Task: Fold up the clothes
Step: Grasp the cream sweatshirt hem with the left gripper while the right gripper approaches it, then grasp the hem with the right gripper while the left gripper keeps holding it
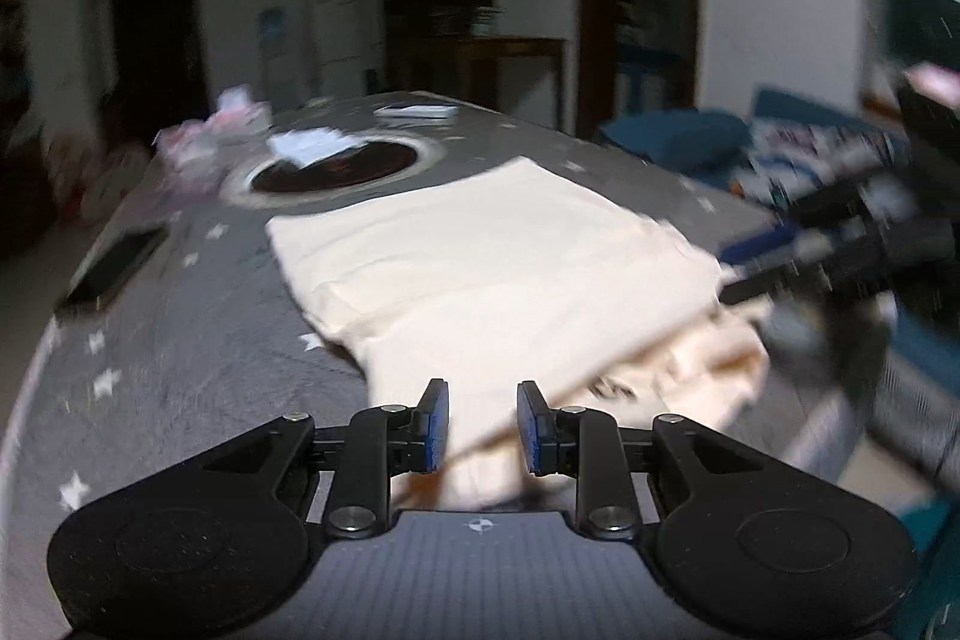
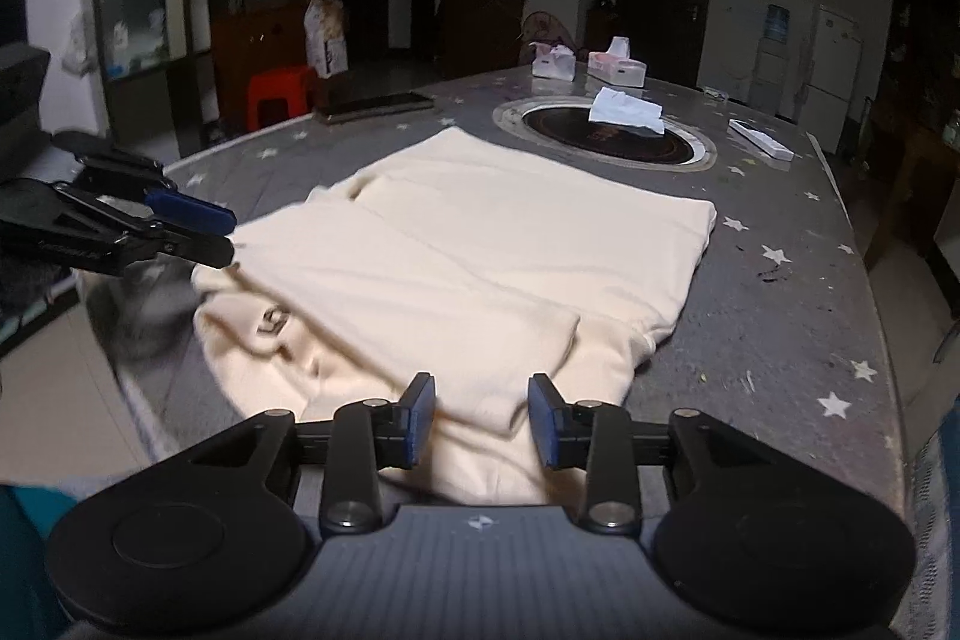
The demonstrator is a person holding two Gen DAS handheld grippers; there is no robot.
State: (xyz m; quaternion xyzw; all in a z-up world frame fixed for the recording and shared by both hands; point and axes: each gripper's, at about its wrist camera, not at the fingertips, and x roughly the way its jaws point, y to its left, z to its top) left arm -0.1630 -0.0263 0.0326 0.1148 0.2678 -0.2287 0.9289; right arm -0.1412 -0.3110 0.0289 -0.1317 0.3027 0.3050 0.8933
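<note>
A cream garment [image 2: 480, 256] lies partly folded on the grey star-print table [image 2: 780, 292]; it also shows in the left wrist view [image 1: 498, 268]. My right gripper [image 2: 480, 421] is open, its jaws apart just above the garment's near edge, holding nothing. My left gripper [image 1: 483, 424] is open over the garment's near corner. In the right wrist view the left gripper [image 2: 198, 229] sits at the garment's left edge. In the left wrist view the right gripper [image 1: 828, 256] is a blur at the right.
A round dark inset [image 2: 606, 136] with a white cloth [image 2: 627, 109] on it lies beyond the garment. Tissue boxes [image 2: 618, 67] stand at the far edge. A dark flat device [image 1: 114, 262] lies left. A red stool [image 2: 279, 91] stands behind the table.
</note>
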